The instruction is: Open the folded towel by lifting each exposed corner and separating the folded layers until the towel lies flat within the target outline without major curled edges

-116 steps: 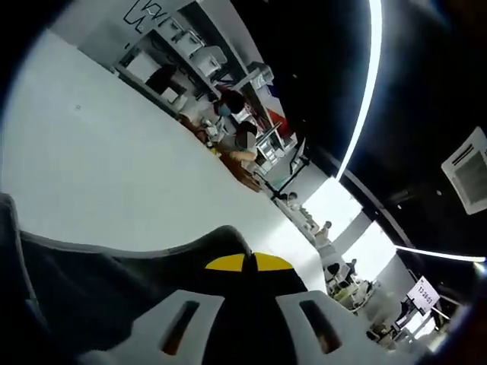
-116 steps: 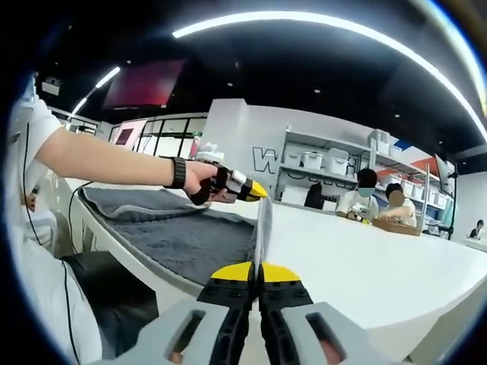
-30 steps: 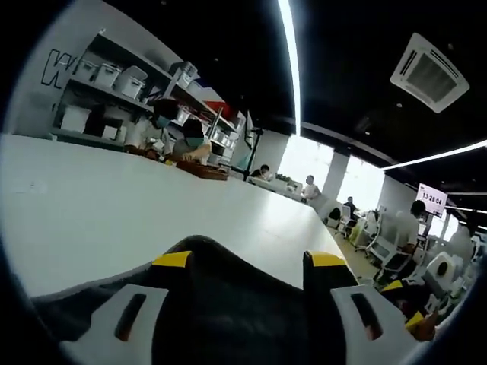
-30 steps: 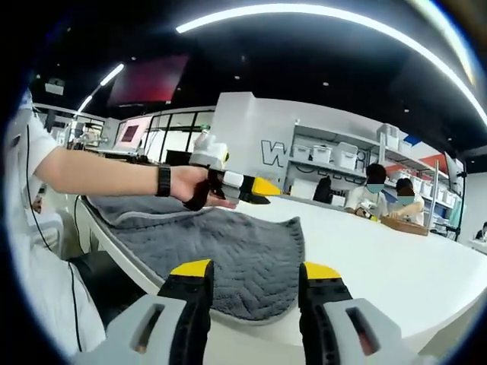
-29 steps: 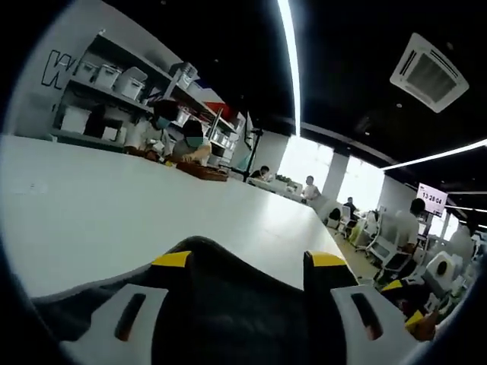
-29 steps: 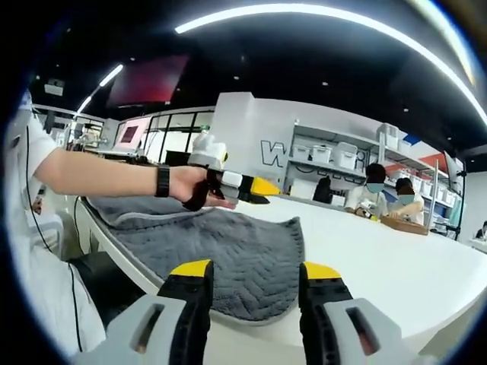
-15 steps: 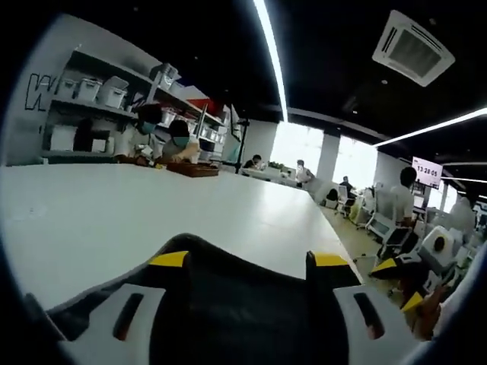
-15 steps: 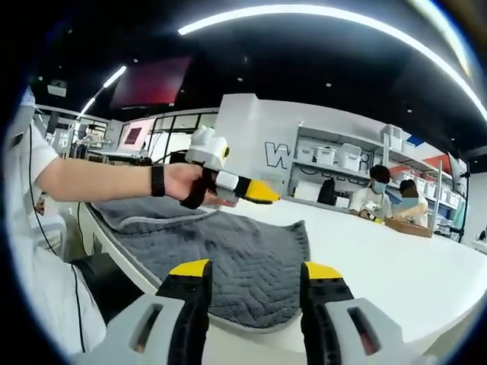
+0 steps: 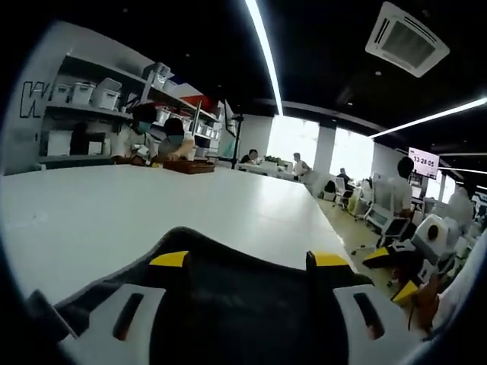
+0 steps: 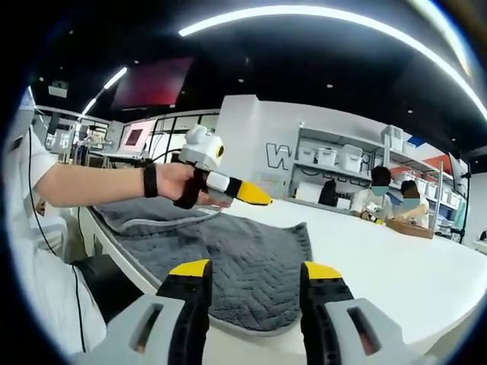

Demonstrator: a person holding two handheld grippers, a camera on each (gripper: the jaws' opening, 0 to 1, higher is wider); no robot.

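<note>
A dark grey towel (image 10: 243, 262) with a herringbone weave lies spread on the white table (image 10: 396, 266), reaching the near table edge. My right gripper (image 10: 256, 269) stands open just short of the towel's near edge, with nothing between its jaws. A hand holds my left gripper (image 10: 242, 192) a little above the towel's far left part, yellow tip pointing right. In the left gripper view, my left gripper (image 9: 248, 259) is open and low over the towel (image 9: 243, 312), whose dark edge (image 9: 190, 234) curves ahead of the jaws. The right gripper (image 9: 399, 277) shows at lower right.
The person's forearm (image 10: 91, 182) and white sleeve come in from the left. Bare white table (image 9: 114, 205) stretches beyond the towel. Two seated people (image 10: 392, 199) with a brown tray are at the far end, shelves with boxes (image 10: 335, 163) behind them. More people sit at desks (image 9: 396, 205).
Both grippers, shut on the towel's edge 3.9 s ago, have let go and stand open. The towel has dropped flat. Over the last second the left gripper drew slightly left and tilted down.
</note>
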